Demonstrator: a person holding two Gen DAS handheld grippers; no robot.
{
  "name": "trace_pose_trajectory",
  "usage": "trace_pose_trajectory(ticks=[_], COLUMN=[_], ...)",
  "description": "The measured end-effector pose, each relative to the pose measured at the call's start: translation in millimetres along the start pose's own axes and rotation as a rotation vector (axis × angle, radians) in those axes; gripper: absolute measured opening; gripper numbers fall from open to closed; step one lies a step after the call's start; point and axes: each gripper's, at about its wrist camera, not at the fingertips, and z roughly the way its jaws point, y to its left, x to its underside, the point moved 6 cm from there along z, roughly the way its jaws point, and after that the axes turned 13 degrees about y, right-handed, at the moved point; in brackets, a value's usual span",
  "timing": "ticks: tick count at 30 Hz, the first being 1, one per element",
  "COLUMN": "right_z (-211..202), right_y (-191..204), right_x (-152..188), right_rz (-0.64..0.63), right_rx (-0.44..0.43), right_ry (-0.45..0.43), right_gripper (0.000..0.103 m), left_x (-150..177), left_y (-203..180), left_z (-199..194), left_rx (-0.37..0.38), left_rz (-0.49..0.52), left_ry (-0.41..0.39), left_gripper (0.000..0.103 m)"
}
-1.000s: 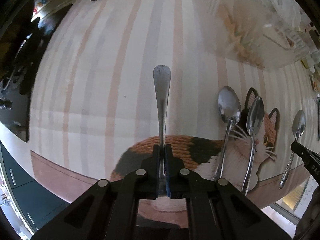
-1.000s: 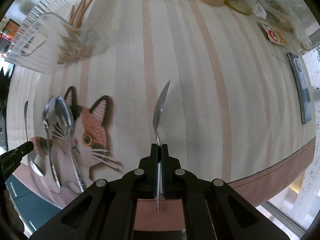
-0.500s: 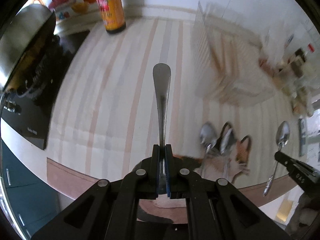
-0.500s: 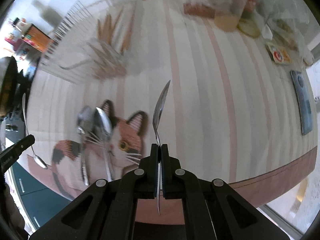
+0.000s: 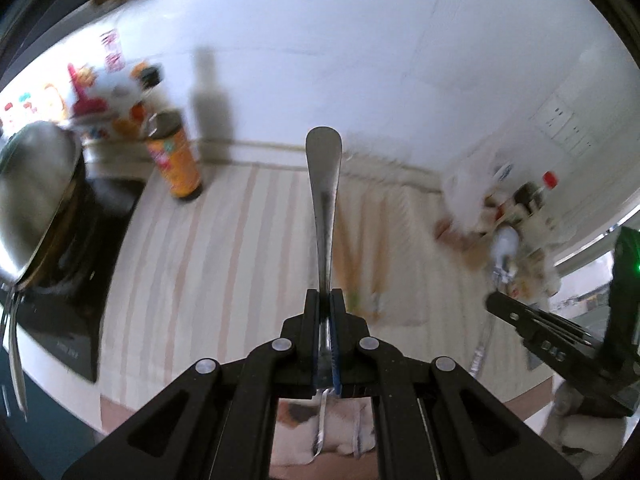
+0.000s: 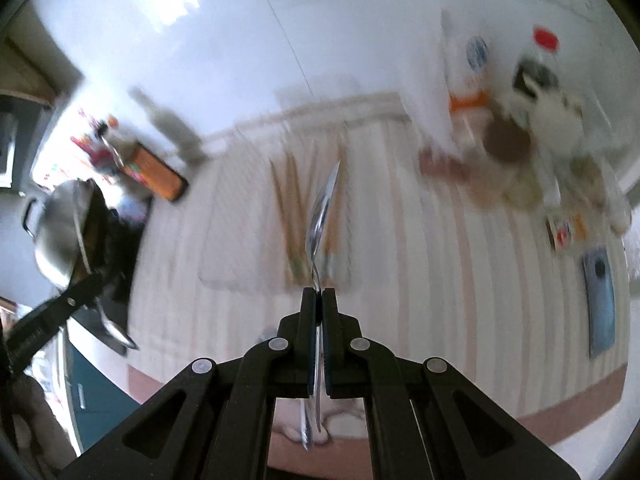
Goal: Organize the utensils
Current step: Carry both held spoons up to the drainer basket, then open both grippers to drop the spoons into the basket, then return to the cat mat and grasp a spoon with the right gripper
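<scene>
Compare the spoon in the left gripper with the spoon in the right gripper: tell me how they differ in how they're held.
The left gripper clamps its spoon with the flat handle end pointing forward; the right gripper holds its spoon with the bowl forward. The left spoon shows its broad face to its camera; the right spoon's bowl is seen nearly edge-on. Both are plain metal, pinched between shut jaws above the striped cloth.

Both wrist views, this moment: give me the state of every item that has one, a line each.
left gripper: shut on a spoon, handle end pointing forward.
spoon: clamped, off the counter.
right gripper: shut on a second spoon.
second spoon: clamped, bowl forward, seen edge-on.
clear tray: on the striped mat, holding chopsticks.
sauce bottle: upright.
pot: tilted on the stove.
phone: lying flat.
</scene>
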Motion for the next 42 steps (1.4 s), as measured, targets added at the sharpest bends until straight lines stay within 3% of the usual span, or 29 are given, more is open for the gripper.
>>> trace_pose_trajectory(ticks=[4, 10, 15, 18, 22, 25, 26, 27, 29, 32, 35, 42], right_z=[-4, 29, 65, 81, 76, 62, 57, 51, 42, 38, 62, 146], right_y=[13, 17, 22, 16, 5, -5, -9, -13, -20, -27, -29, -22], right_x=[-46, -89, -108, -115, -114, -104, -99, -91, -73, -44, -7, 66], right_rz=[-0.017, 0.008, -0.003, 0.01, 0.034, 0.036, 0.04, 0.05, 0.063, 0.052, 0.048, 0.051], right_rx=[0.001, -0.004, 0.017, 0.044, 0.051, 0.087, 0.099, 0.103, 0.096, 0.116, 0.095, 0.042], right_ry=[-0.017, 0.053, 0.129, 0.166, 0.144, 0.094, 0.075, 0.052, 0.0, -0.047, 0.021, 0.237], right_gripper=[0.002, 0.002, 0.003, 0.004, 0.016, 0.028, 0.032, 0.034, 0.051, 0.059, 0.058, 0.057], left_x=[-34, -73, -85, -83, -74, -53, -48, -39, -19, 15, 44, 117], left_y=[-15, -20, -19, -15, -3, 15, 20, 25, 34, 49, 62, 110], left_z=[16, 66, 96, 98, 85, 72, 70, 66, 62, 67, 88, 164], left_rx=[0.022, 0.007, 0.024, 0.0, -0.058, -0.12, -0.139, -0.163, -0.199, -0.236, -0.252, -0.387], left_rz=[0.016, 0.014, 0.008, -0.003, -0.013, -0.043, -0.052, -0.062, -0.067, -0.092, -0.094, -0.147], left_ry=[0.028, 0.137, 0.216, 0.229, 0.168, 0.101, 0.083, 0.052, -0.005, -0.037, 0.014, 0.223], left_gripper=[0.002, 0.002, 0.005, 0.005, 0.011, 0.046, 0.065, 0.071, 0.076, 0.103, 0.103, 0.103])
